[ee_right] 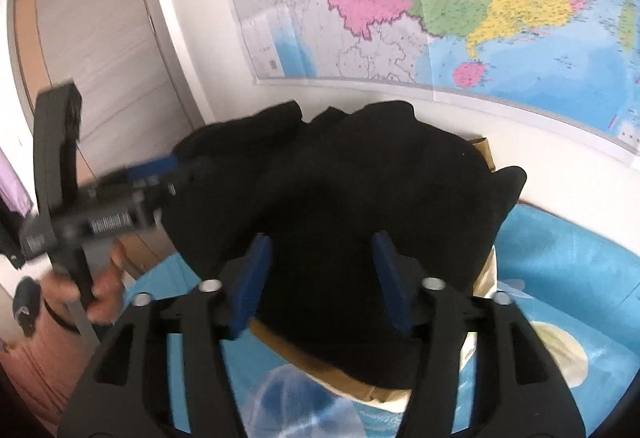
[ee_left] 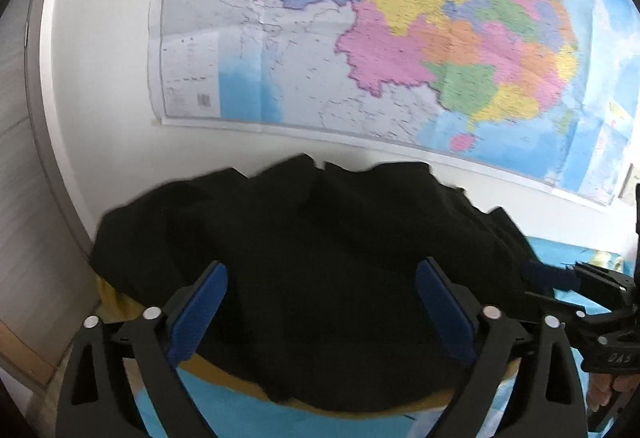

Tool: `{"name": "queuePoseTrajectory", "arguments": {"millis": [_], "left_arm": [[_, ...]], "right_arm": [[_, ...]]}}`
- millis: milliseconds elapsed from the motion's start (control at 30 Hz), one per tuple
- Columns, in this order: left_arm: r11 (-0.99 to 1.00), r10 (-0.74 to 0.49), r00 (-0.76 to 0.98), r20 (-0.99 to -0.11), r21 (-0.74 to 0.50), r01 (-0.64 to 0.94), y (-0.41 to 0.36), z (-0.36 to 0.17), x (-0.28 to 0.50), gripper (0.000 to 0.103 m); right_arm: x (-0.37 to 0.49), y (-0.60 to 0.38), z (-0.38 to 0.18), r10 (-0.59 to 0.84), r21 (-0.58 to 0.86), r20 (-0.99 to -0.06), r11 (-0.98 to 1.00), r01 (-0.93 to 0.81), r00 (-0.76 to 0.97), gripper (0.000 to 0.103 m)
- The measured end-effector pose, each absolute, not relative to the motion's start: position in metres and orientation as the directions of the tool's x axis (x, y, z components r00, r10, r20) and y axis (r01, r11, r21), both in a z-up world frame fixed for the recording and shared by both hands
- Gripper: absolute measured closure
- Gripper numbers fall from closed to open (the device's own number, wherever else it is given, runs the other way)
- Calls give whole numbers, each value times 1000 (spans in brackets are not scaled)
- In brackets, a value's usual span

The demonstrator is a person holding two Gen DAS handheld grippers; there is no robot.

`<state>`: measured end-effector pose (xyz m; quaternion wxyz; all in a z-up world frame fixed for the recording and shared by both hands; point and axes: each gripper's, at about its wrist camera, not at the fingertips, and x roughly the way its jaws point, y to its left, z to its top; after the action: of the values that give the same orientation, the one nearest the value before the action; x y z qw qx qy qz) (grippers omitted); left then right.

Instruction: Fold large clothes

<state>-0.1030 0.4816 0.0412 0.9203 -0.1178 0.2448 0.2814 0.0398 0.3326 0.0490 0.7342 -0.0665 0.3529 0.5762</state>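
A black garment (ee_left: pixel 320 238) lies bunched in a heap on the blue surface, resting on tan clothing (ee_left: pixel 224 370). My left gripper (ee_left: pixel 324 268) hovers over its near side with the blue pads (ee_left: pixel 200 314) far apart and nothing pressed between them. In the right wrist view the same black garment (ee_right: pixel 360 178) fills the middle. My right gripper (ee_right: pixel 322 238) stands open above it, its blue pads (ee_right: pixel 250 282) clear of the cloth. The right gripper's finger (ee_left: pixel 554 276) shows at the heap's right edge. At the heap's left edge the left gripper (ee_right: pixel 160 166) is visible, blurred.
A large coloured map (ee_left: pixel 400 38) hangs on the white wall behind the heap. A wood-and-grey door panel (ee_right: pixel 100 38) stands to the left. The blue cover (ee_right: pixel 560 258) spreads to the right, with a clear plastic bag (ee_right: pixel 296 402) near the front. A hand (ee_right: pixel 100 290) holds the left gripper's handle.
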Motion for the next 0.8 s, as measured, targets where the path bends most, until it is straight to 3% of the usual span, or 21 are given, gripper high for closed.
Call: {"name": "queuePoseTrajectory", "arguments": {"millis": [367, 633, 800], "left_arm": [[806, 474, 727, -497, -89, -586, 444, 33, -116, 7], [774, 516, 696, -499, -76, -628, 424, 30, -129, 7], [744, 542, 672, -504, -84, -663, 410, 26, -141, 7]], "right_arm": [[22, 308, 53, 802, 250, -579, 349, -903, 150, 28], [-2, 294, 53, 805, 187, -559, 357, -915, 200, 5], [-19, 283, 51, 804, 166, -555, 358, -919, 212, 6]]}}
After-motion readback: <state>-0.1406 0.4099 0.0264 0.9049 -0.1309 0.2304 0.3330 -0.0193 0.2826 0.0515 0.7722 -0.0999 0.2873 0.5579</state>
